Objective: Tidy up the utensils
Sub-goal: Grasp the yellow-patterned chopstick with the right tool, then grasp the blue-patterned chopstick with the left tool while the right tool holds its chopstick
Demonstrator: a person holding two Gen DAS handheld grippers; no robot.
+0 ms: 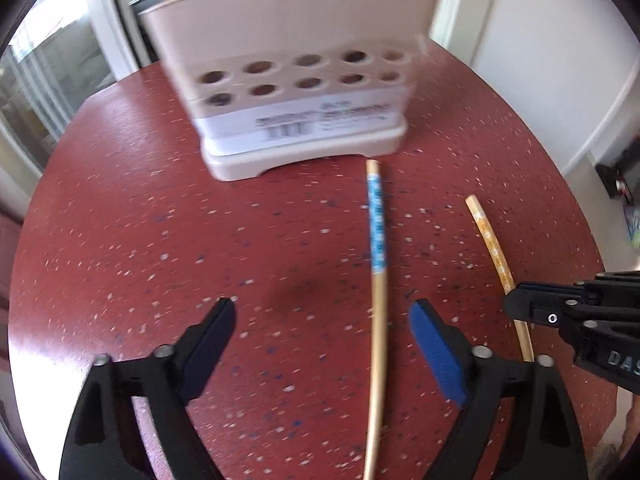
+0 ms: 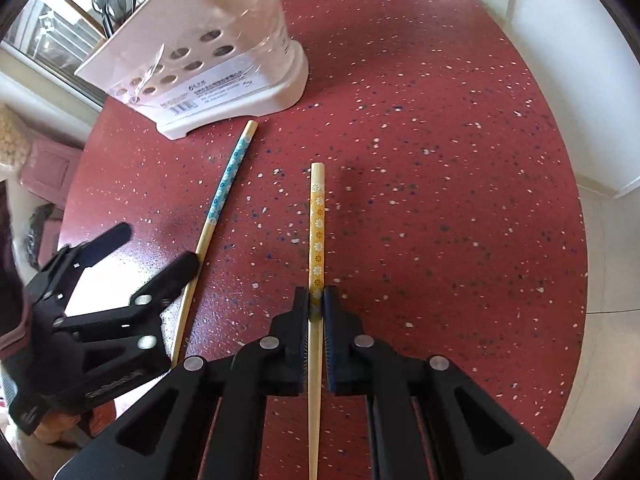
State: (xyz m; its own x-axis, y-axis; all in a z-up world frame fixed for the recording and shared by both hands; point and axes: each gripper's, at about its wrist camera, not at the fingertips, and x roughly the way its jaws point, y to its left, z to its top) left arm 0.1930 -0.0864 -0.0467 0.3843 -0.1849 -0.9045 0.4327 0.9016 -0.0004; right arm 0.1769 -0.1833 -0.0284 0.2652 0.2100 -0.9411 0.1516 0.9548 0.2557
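Observation:
A beige utensil holder (image 1: pixel 288 80) with round holes stands at the far side of the red speckled table (image 1: pixel 160 240); it also shows in the right wrist view (image 2: pixel 208 60). A blue-patterned chopstick (image 1: pixel 376 260) lies on the table between the wide-open fingers of my left gripper (image 1: pixel 324 320), which hovers over it. The same chopstick shows in the right wrist view (image 2: pixel 224 188). My right gripper (image 2: pixel 316 300) is shut on an orange-patterned chopstick (image 2: pixel 317 232), also seen in the left wrist view (image 1: pixel 492 244).
Spoons and wooden handles (image 2: pixel 108 0) stick out of the holder's top. A white wall (image 2: pixel 580 80) lies beyond the table's right edge. The table's rim (image 2: pixel 576 280) curves round on the right.

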